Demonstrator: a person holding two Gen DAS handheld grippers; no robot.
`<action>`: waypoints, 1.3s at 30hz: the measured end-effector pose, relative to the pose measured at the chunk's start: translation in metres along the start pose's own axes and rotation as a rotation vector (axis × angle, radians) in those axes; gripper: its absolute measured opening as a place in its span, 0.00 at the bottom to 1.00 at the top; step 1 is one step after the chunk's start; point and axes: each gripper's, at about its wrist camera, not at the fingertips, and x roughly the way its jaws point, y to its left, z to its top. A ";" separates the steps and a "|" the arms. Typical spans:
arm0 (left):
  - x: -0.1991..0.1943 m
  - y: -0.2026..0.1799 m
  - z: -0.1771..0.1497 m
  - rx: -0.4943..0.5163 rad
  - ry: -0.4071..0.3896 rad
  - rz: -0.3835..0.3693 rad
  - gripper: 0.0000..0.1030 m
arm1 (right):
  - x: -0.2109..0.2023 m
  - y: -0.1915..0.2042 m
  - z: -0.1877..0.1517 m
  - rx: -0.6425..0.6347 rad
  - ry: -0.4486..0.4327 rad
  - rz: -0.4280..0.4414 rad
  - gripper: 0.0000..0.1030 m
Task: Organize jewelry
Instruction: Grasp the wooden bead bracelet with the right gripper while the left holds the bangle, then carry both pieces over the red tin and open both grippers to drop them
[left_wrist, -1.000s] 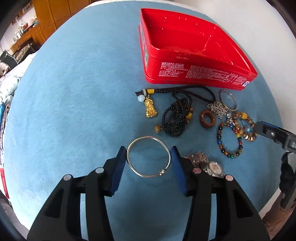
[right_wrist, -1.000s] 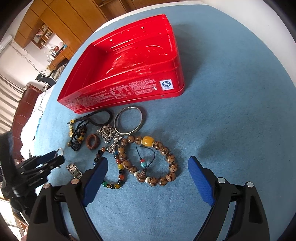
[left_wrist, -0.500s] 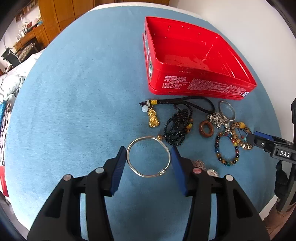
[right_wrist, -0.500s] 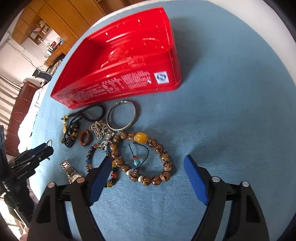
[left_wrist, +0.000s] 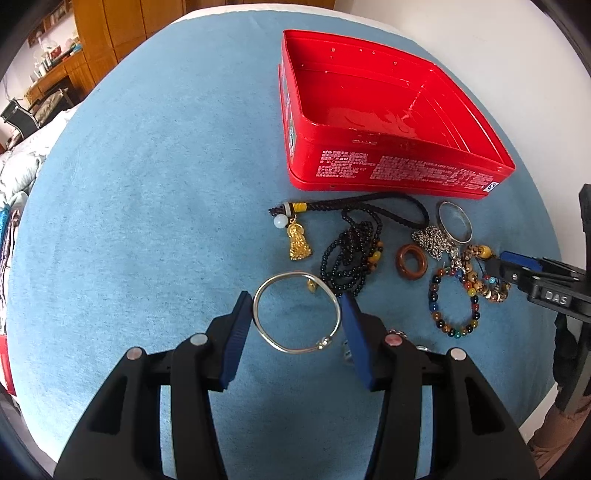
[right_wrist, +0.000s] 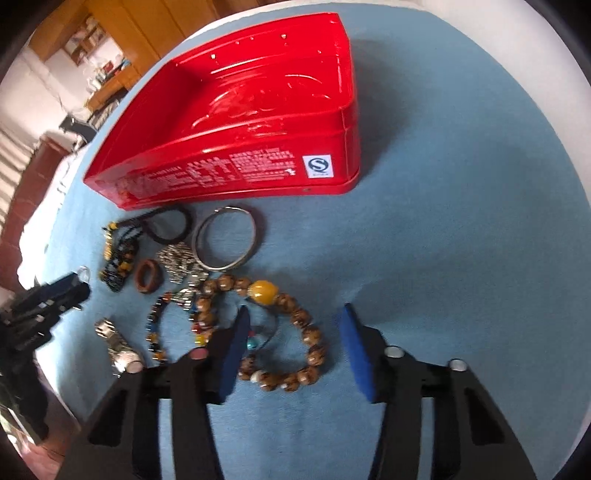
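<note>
Blue table (left_wrist: 147, 184): my left tongs (left_wrist: 297, 314) pinch the silver bangle (left_wrist: 297, 312); right tongs (right_wrist: 293, 325), spread, straddle the wooden bracelet (right_wrist: 306, 332).

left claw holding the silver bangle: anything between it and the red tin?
Yes, in the left wrist view: the black bead necklace, gold pendant and dark cord lie between the silver bangle in the left claw and the red tin.
</note>
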 end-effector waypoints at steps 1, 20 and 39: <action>-0.001 0.002 -0.001 0.000 -0.002 -0.001 0.47 | 0.000 0.000 -0.001 -0.014 -0.008 -0.022 0.35; -0.032 -0.014 0.007 0.025 -0.078 0.009 0.47 | -0.090 0.002 -0.018 -0.031 -0.176 0.102 0.10; -0.002 -0.065 0.134 0.073 -0.095 -0.039 0.47 | -0.102 0.035 0.123 -0.086 -0.267 0.116 0.10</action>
